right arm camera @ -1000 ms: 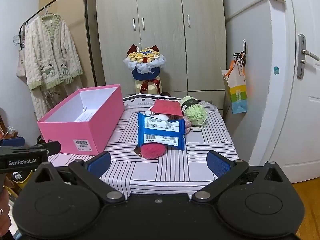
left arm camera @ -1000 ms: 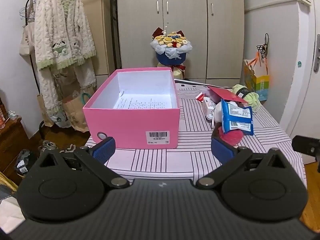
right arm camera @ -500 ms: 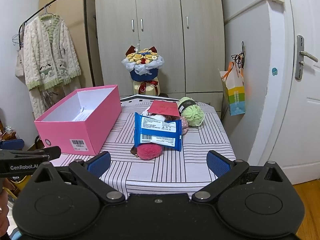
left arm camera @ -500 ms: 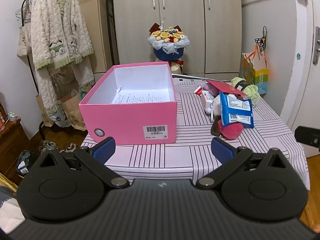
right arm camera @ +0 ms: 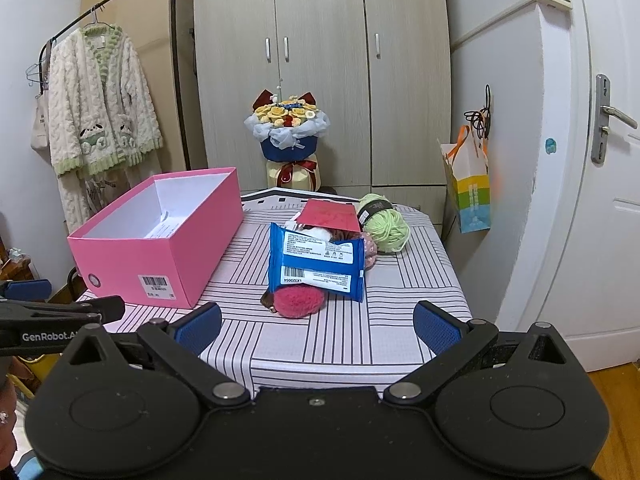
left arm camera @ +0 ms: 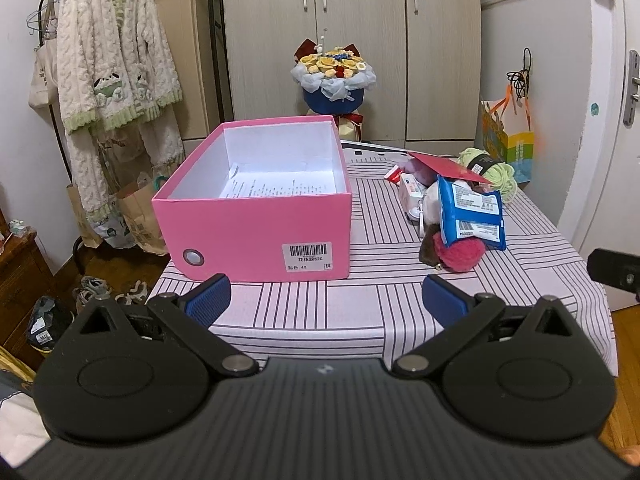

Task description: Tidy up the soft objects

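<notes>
An open pink box (left arm camera: pixel 256 224) (right arm camera: pixel 160 248) stands on the left of the striped table, with a printed sheet inside. To its right lies a pile: a blue wipes pack (left arm camera: pixel 470 210) (right arm camera: pixel 316 260) on a red fluffy pom-pom (left arm camera: pixel 458 254) (right arm camera: pixel 298 300), a red envelope (right arm camera: pixel 330 216), a green yarn ball (left arm camera: pixel 492 168) (right arm camera: pixel 386 224) and a small white pack (left arm camera: pixel 410 192). My left gripper (left arm camera: pixel 326 300) is open and empty, before the table's near edge facing the box. My right gripper (right arm camera: pixel 316 326) is open and empty, before the near edge facing the pile.
A flower bouquet (left arm camera: pixel 334 80) stands behind the table before wardrobe doors. A knitted cardigan (left arm camera: pixel 116 76) hangs on a rack at left, paper bags under it. A colourful gift bag (right arm camera: pixel 470 188) hangs at right beside a white door (right arm camera: pixel 612 160).
Both grippers have drawn back from the table a little, so box and pile look smaller. Both stay open; nothing on the table has moved.
</notes>
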A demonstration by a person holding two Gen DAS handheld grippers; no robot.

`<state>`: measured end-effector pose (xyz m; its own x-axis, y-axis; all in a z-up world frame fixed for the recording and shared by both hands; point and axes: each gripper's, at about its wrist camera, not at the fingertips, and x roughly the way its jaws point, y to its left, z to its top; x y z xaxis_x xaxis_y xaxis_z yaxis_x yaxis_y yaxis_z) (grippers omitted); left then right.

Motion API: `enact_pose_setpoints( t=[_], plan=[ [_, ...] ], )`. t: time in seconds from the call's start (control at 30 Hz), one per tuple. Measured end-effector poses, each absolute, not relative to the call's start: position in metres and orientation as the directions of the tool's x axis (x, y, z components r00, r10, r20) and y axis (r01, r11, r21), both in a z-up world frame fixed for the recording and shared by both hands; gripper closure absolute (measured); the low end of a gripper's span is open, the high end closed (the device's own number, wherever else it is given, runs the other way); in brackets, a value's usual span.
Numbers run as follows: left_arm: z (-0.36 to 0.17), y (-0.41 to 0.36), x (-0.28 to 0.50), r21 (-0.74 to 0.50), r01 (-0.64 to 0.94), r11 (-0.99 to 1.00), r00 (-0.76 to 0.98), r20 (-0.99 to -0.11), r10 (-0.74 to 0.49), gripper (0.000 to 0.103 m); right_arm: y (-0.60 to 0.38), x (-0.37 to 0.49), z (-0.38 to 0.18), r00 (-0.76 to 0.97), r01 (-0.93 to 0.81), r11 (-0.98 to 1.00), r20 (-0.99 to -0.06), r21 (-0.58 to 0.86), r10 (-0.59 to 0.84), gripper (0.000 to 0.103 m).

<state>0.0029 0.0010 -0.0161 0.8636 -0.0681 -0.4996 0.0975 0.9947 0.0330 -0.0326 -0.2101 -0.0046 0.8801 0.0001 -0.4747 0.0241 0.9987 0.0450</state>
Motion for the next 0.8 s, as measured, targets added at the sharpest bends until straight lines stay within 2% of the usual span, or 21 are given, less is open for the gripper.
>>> enact_pose_setpoints(
  t=[0.8],
  plan=[
    [-0.0171,0.0018,0.0040,0.037,0.099,0.994,0.864,-0.499,-0.068,0.000,-0.2131,-0.0313,-0.0048,0.886,0.003,0.999,-0.463,0.044,0.017,0.000]
  ],
)
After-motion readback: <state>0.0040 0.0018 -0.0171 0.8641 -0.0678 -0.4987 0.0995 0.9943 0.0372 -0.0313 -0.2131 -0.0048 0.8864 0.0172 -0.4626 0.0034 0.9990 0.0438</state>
